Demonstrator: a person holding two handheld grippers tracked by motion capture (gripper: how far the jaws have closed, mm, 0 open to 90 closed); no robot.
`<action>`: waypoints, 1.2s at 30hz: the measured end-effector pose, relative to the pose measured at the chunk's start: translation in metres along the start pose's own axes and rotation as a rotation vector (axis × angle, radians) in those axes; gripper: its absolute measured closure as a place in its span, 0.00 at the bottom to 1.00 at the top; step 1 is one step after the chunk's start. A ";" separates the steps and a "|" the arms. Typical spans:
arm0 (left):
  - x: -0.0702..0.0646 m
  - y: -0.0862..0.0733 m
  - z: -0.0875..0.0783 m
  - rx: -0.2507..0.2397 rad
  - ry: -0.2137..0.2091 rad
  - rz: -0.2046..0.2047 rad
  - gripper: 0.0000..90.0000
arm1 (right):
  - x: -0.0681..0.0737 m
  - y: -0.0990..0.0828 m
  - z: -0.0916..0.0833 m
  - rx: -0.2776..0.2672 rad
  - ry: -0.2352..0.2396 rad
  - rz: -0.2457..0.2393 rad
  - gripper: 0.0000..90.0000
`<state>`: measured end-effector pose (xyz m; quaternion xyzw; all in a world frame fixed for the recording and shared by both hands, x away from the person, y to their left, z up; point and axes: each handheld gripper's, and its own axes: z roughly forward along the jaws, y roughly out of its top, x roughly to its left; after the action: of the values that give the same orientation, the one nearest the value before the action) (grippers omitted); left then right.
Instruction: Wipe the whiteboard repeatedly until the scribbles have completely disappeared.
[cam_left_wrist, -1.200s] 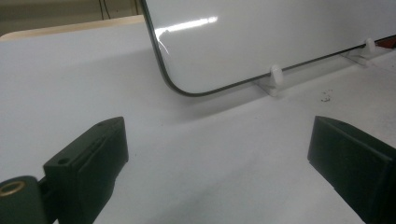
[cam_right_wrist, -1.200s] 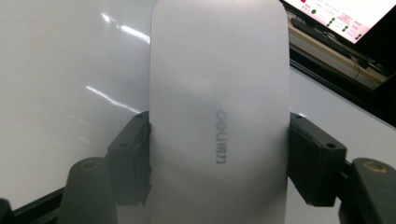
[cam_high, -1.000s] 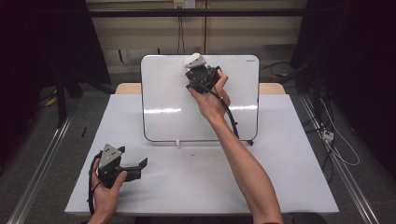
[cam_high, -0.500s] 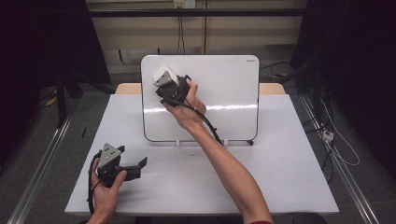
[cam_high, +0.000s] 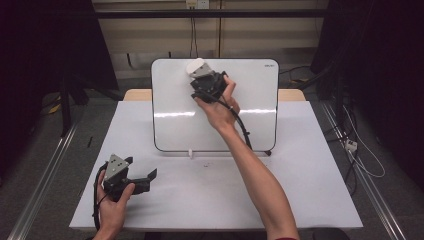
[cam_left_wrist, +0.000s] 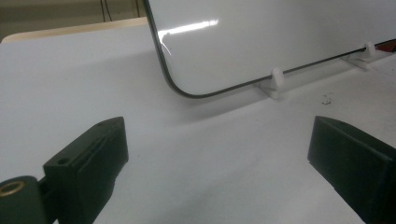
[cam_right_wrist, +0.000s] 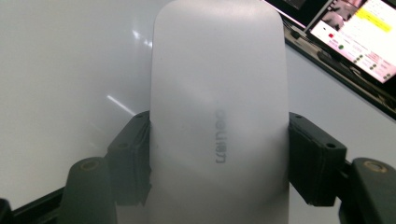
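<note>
The right gripper has its 2 jaws clamped on the sides of a white eraser, which is pressed flat against the upper part of the whiteboard standing at the back of the table. The left gripper rests low on the table near its front left corner, jaws wide apart and holding nothing.

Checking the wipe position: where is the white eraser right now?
In the high view the white eraser is clamped in the right gripper, against the upper left part of the whiteboard.
</note>
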<state>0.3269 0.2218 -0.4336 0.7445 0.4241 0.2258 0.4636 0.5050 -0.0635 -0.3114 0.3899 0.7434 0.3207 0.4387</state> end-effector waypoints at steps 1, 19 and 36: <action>0.000 0.000 0.000 0.001 0.001 0.002 0.05 | -0.008 -0.004 -0.002 0.001 -0.011 0.009 0.35; 0.000 -0.001 -0.002 0.003 0.007 0.007 0.05 | -0.104 -0.068 -0.029 0.033 -0.104 0.158 0.35; -0.004 0.001 0.004 0.012 0.000 0.017 0.06 | -0.057 -0.080 -0.032 0.018 -0.022 0.032 0.35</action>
<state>0.3278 0.2169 -0.4346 0.7509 0.4192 0.2270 0.4570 0.4702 -0.1559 -0.3405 0.4092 0.7351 0.3168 0.4380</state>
